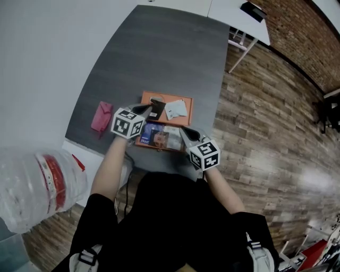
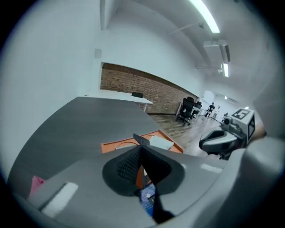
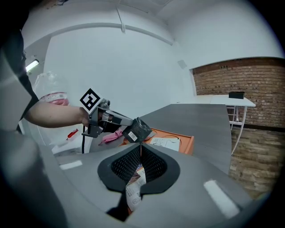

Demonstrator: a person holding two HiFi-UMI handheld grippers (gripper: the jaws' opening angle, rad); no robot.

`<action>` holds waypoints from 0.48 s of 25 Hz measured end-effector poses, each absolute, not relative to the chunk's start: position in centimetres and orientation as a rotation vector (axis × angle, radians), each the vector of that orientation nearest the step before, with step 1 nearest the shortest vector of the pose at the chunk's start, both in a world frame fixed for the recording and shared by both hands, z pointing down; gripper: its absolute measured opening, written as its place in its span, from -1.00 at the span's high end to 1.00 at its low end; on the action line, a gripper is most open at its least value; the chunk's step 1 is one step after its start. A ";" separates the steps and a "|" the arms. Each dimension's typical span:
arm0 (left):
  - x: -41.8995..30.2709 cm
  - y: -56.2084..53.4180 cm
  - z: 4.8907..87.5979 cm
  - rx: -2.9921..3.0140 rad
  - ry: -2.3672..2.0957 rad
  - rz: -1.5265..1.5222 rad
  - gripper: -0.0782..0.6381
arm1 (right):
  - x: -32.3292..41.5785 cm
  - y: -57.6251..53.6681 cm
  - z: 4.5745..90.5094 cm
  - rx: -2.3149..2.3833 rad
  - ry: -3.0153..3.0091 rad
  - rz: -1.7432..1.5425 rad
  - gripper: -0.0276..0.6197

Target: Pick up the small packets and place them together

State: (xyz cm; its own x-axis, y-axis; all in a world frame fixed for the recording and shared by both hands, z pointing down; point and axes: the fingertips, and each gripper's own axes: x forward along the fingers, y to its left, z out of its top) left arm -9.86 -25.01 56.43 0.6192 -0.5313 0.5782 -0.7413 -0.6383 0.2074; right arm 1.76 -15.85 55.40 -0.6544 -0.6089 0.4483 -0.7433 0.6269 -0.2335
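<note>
An orange tray (image 1: pixel 147 97) lies on the grey table (image 1: pixel 149 53) with several small packets in it. My left gripper (image 1: pixel 147 109) is shut on a dark packet (image 1: pixel 156 109) and holds it just above the tray; the right gripper view shows that dark packet (image 3: pixel 137 129) too. A white packet (image 1: pixel 176 109) lies beside it. Blue and printed packets (image 1: pixel 156 136) lie along the tray's near edge. My right gripper (image 1: pixel 186 133) is shut with its tips at the near right corner, over a white printed packet (image 3: pixel 133 187). Whether it pinches that packet is unclear.
A pink cloth (image 1: pixel 102 116) lies on the table left of the tray. A big water bottle (image 1: pixel 37 186) stands at the lower left. The table's right edge drops to a wooden floor (image 1: pixel 255 117). A white table (image 1: pixel 239 16) stands beyond.
</note>
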 end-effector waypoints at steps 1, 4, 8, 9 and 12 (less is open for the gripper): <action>-9.9 -25.6 56.6 2.387 -1.022 0.652 0.78 | 1.8 -15.9 55.4 1.085 -2.523 0.578 0.90; -9.9 -27.1 57.1 2.282 -1.056 0.586 0.78 | 1.8 -16.0 55.4 1.087 -2.518 0.581 0.90; -10.4 -28.3 58.7 2.184 -1.089 0.627 0.78 | 2.4 -16.2 55.5 1.108 -2.505 0.592 0.90; -10.5 -28.4 59.1 2.175 -1.093 0.651 0.78 | 2.5 -16.3 55.6 1.114 -2.502 0.596 0.90; -11.1 -28.6 60.1 2.177 -1.131 0.748 0.78 | 2.9 -16.3 56.0 1.127 -2.492 0.612 0.90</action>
